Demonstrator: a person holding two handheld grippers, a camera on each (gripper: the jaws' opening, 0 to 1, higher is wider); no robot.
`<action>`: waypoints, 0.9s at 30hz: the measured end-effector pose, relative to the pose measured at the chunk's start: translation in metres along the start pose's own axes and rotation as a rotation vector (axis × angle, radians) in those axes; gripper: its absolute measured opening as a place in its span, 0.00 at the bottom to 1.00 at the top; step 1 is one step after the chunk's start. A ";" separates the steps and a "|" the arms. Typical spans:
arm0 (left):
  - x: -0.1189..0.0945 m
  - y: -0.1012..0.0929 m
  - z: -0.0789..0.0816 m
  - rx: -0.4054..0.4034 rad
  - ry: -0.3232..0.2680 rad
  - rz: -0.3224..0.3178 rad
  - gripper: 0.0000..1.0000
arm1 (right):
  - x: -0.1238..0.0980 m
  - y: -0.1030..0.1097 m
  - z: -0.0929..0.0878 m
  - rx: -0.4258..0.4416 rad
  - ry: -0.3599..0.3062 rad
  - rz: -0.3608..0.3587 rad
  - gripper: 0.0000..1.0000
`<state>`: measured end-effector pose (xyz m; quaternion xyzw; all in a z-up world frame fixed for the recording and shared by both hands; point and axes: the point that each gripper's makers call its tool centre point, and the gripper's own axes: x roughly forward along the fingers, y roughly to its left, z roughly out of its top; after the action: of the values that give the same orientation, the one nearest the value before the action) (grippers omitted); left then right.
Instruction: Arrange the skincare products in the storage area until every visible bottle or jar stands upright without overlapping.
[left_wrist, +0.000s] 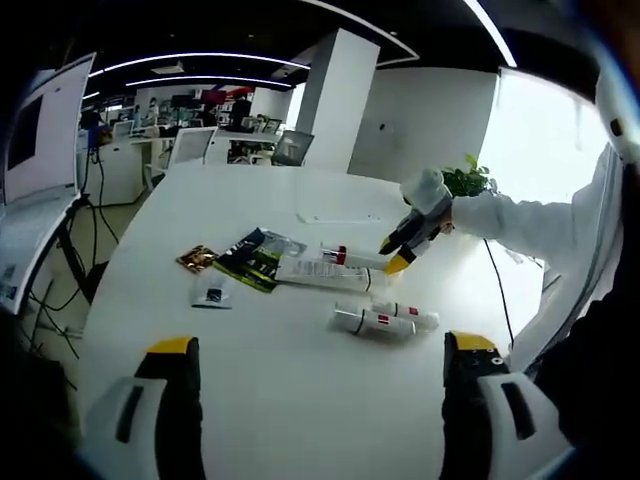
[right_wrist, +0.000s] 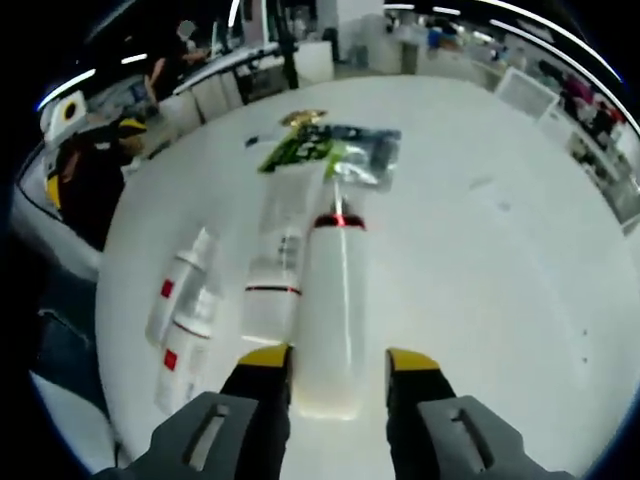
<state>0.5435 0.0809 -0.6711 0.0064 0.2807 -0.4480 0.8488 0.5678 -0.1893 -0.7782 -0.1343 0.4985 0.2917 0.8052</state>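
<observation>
Four white containers lie flat on the white table (left_wrist: 300, 400), none upright yet, so the arranging has hardly begun. My right gripper (right_wrist: 339, 372) straddles the base end of the long white bottle (right_wrist: 333, 300): its yellow-tipped jaws stand a little apart on either side of it, and I cannot tell whether they pinch it or only bracket it. I judge I am lined up along its length so I can grip low and swing it up onto its base. Just beside it lies a tube (right_wrist: 275, 270) with a dark band, and further left two small bottles (right_wrist: 180, 320) with red labels lie side by side, touching or nearly so. Beyond them rest flat sachets (right_wrist: 335, 150). My left gripper (left_wrist: 325, 350) hangs wide open over bare table, well short of the small bottles, holding nothing, probably waiting its turn. The long bottle's bottom is cut off by my jaws, and every label is too blurred to read.
</observation>
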 end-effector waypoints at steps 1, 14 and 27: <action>0.000 0.000 0.000 0.000 0.001 -0.001 0.96 | 0.001 0.000 0.000 -0.005 0.006 -0.001 0.33; -0.001 -0.001 -0.002 -0.005 0.006 -0.001 0.96 | 0.013 0.007 -0.001 -0.084 0.078 0.024 0.29; 0.001 -0.002 -0.001 0.000 0.012 -0.010 0.95 | 0.017 0.003 -0.002 -0.124 0.144 0.028 0.29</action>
<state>0.5420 0.0794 -0.6717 0.0078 0.2859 -0.4519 0.8450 0.5702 -0.1819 -0.7933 -0.1977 0.5380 0.3229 0.7531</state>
